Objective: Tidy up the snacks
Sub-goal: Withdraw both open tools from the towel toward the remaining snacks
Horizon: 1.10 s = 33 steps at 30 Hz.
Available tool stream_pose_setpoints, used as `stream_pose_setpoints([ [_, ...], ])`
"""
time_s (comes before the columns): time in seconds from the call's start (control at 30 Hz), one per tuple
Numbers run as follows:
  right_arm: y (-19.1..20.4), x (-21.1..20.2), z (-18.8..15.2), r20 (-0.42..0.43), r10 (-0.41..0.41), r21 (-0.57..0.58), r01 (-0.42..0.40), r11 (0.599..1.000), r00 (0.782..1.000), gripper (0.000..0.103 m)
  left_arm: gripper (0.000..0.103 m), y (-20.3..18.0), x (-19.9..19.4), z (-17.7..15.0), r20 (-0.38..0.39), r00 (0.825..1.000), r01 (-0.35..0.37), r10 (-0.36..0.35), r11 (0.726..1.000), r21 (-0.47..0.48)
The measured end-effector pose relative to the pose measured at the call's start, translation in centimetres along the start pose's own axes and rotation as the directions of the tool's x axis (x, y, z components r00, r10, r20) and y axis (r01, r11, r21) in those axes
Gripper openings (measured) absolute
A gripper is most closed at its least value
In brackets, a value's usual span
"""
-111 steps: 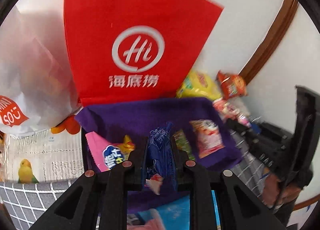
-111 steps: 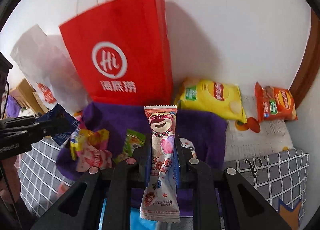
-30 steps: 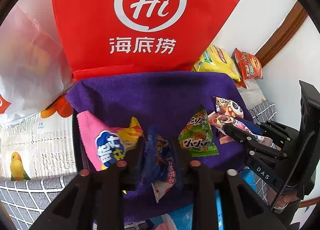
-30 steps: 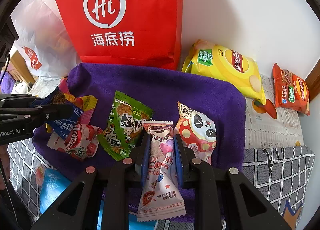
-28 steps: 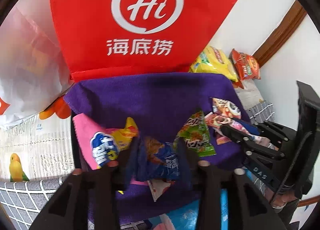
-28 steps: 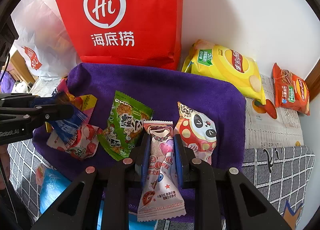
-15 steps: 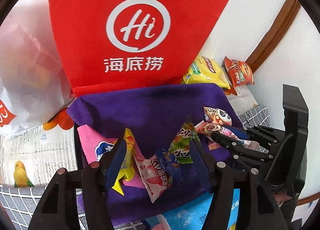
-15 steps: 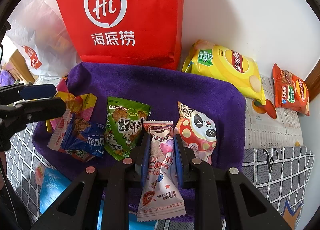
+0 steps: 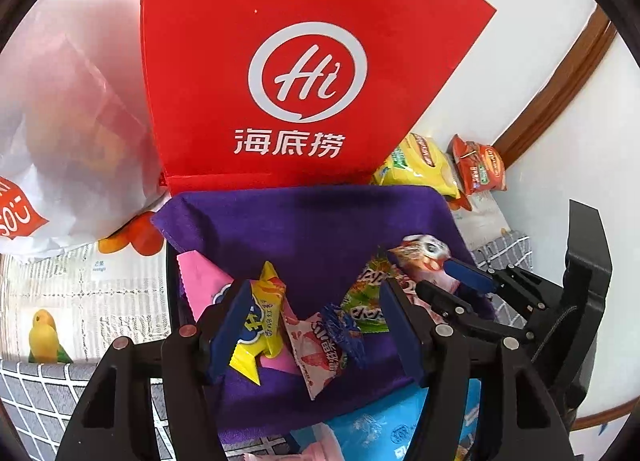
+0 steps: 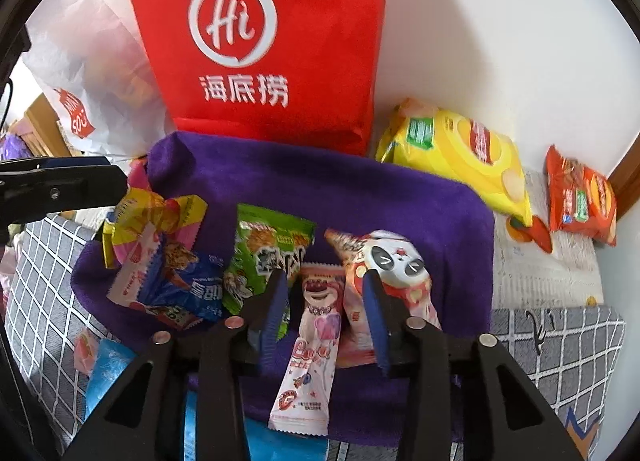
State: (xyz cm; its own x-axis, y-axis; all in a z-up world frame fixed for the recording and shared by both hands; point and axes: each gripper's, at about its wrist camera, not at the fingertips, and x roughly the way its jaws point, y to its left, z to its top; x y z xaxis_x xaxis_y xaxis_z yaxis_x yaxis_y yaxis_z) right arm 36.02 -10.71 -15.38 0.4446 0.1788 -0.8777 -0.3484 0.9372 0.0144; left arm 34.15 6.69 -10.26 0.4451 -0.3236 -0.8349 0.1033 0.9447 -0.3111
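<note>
The pink strawberry-bear lolly packet (image 10: 310, 345) lay lengthwise on the purple cloth (image 10: 320, 189), between the pads of my right claw (image 10: 324, 313) — its jaws had just been opening, and the pads no longer pressed the wrapper. Beside it sat the panda pouch (image 10: 394, 265) and the green snack pack (image 10: 266, 253), the three nearly touching. Further left the blue biscuit packet (image 10: 190, 287) rested atop a pink-and-white sachet (image 9: 310, 345), with a yellow candy wrapper (image 10: 148, 213) behind. My left claw (image 9: 316, 321) hung above that pile, jaws spread and holding nothing. A red paper bag (image 10: 260, 41) stood against the wall at the cloth's far edge; a yellow crisp bag (image 10: 460, 149) and an orange crisp bag (image 10: 580, 197) lay off to the right. A second earlier both claws had been clamped — the left on the blue packet, the right on the lolly packet.
</note>
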Motion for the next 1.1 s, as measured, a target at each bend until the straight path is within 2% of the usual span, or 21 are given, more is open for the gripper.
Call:
stream_pose_setpoints([
  [0.2, 0.0, -2.1, 0.4, 0.056, -0.012, 0.012, 0.011, 1.0, 0.998, 0.043, 0.064, 0.1, -2.1, 0.1, 0.041, 0.999, 0.0, 0.001, 1.0, -0.006],
  [0.3, -0.3, -4.0, 0.3, 0.096, -0.013, 0.06, 0.007, 0.998, 0.995, 0.048, 0.064, 0.0, -2.9, 0.1, 0.059, 0.998, 0.005, -0.004, 1.0, -0.009],
  [0.53, -0.6, -8.0, -2.3, 0.134, -0.005, 0.134, -0.013, 0.991, 0.991, 0.048, 0.063, -1.4, -5.8, -0.3, 0.12, 0.992, 0.024, -0.027, 0.999, 0.025],
  [0.6, -0.6, -8.7, -3.2, 0.121, -0.004, 0.144, -0.013, 0.989, 0.993, 0.048, 0.063, -2.3, -7.0, -0.5, 0.13, 0.99, 0.059, -0.064, 0.997, 0.04],
  [0.7, -0.3, -9.9, -4.5, 0.076, -0.017, 0.135, 0.007, 0.991, 0.997, 0.048, 0.063, -3.3, -9.0, -1.0, 0.18, 0.981, 0.072, -0.077, 0.997, 0.038],
  [0.8, 0.1, -11.9, -5.8, 0.076, -0.055, 0.126, 0.045, 0.991, 0.996, 0.059, 0.064, -4.8, -10.7, -1.9, 0.228, 0.973, 0.032, -0.046, 0.998, 0.063],
  [0.87, 0.1, -13.6, -6.7, 0.091, -0.094, 0.137, 0.081, 0.987, 0.991, 0.066, 0.064, -5.4, -11.1, -2.7, 0.226, 0.974, 0.017, -0.031, 0.998, 0.063],
  [1.1, -0.1, -18.0, -9.4, 0.121, -0.109, 0.176, 0.087, 0.98, 0.987, 0.069, 0.064, -8.4, -12.4, -7.3, 0.212, 0.977, 0.001, -0.033, 0.989, 0.151],
])
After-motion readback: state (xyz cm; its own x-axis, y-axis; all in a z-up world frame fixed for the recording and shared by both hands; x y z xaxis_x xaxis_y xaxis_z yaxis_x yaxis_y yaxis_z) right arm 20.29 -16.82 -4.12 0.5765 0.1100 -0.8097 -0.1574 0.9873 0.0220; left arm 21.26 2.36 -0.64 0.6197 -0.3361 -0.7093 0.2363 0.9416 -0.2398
